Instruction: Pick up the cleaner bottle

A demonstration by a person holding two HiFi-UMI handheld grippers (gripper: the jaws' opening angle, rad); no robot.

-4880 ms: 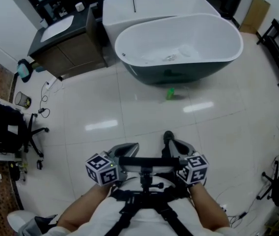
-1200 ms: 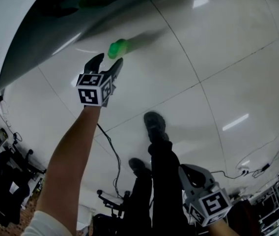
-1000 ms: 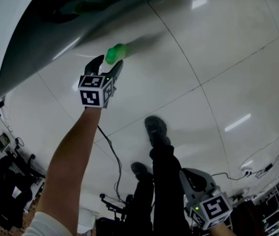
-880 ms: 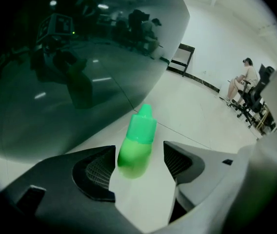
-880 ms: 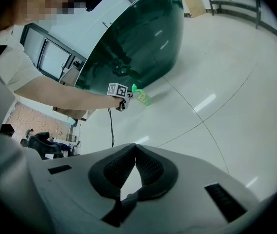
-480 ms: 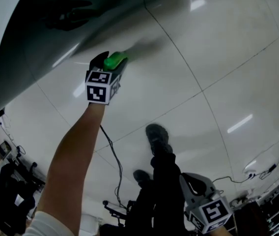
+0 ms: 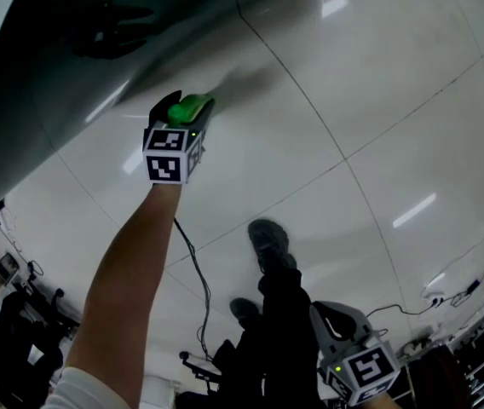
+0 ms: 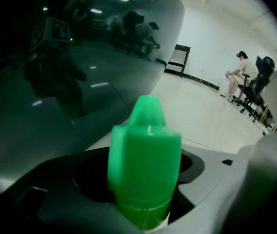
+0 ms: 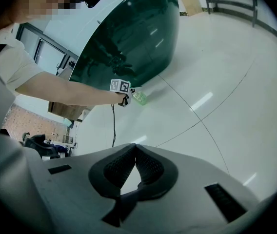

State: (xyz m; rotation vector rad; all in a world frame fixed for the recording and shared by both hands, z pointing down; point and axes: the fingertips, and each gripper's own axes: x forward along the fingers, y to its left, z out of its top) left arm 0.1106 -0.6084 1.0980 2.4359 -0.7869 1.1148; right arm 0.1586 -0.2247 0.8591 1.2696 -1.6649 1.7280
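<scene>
Hidden parts: in the left gripper view only the pointed cap and shoulder of the green plastic cleaner bottle (image 8: 144, 165) show; its lower body is covered by the jaws. In the head view only its green top (image 7: 193, 106) shows above the marker cube. No view makes clear whether its base is on the floor.
Cut off: the dark green glossy bathtub (image 7: 72, 58) runs out of the head view at the top and left. The right gripper (image 7: 336, 315) is partly lost at the bottom edge.
Left gripper: the left gripper (image 7: 184, 109) has its jaws closed narrow on the bottle, one on each side below the cap, and the bottle leans between them.
Right gripper: its jaws stand together, pads meeting at the tips with nothing between them.
Bottle location: far left of the scene, close to the foot of the bathtub wall, over the white glossy tiled floor (image 7: 378, 109).
Left arm: the bare forearm (image 7: 127, 271) is stretched out straight from near left toward the bathtub.
Right hand side: held low at near right, just beside the person's dark trouser leg (image 7: 289, 331) and well apart from the bottle.
Other: a thin black cable (image 7: 193, 267) lies on the floor under the forearm.
</scene>
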